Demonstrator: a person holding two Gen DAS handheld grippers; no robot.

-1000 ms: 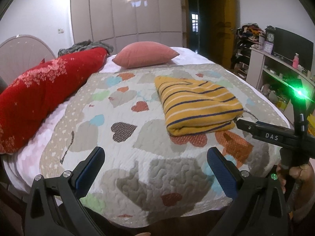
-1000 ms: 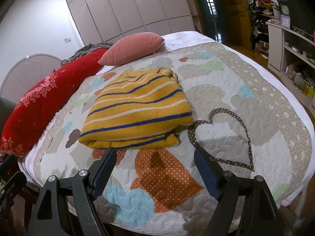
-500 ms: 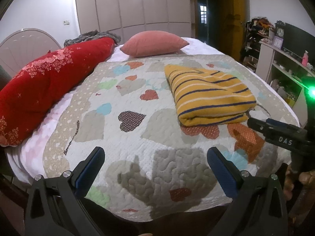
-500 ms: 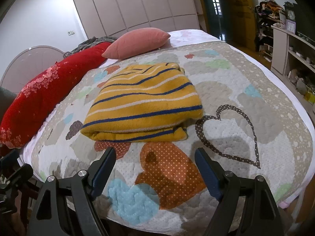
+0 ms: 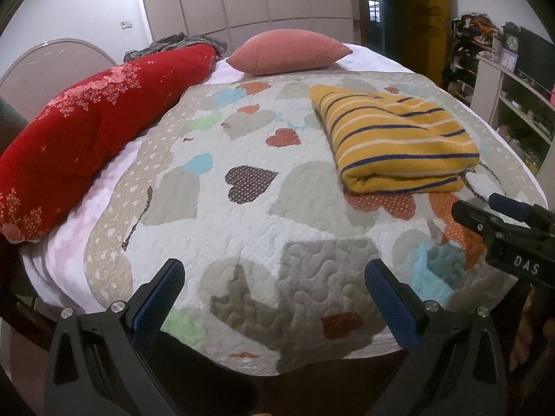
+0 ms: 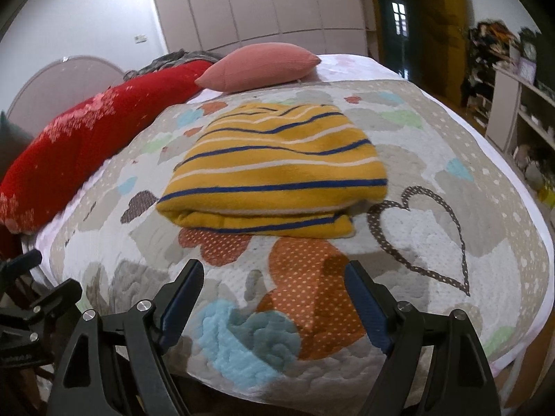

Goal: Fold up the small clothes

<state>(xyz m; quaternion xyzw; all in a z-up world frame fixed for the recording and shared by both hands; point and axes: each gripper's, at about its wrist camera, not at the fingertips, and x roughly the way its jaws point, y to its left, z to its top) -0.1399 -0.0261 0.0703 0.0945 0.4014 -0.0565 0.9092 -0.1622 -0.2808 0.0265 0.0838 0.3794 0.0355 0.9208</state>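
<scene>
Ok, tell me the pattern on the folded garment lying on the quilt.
Mustard yellow with thin navy and white stripes; the folded garment shows best in the right wrist view.

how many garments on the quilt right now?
1. A folded yellow striped garment lies on the heart-patterned quilt, ahead of the open right gripper. A grey bundle behind the red bolster may be more clothing; cannot tell.

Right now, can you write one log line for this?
striped garment: folded on quilt | left gripper: open, empty | right gripper: open, empty, near garment
</scene>
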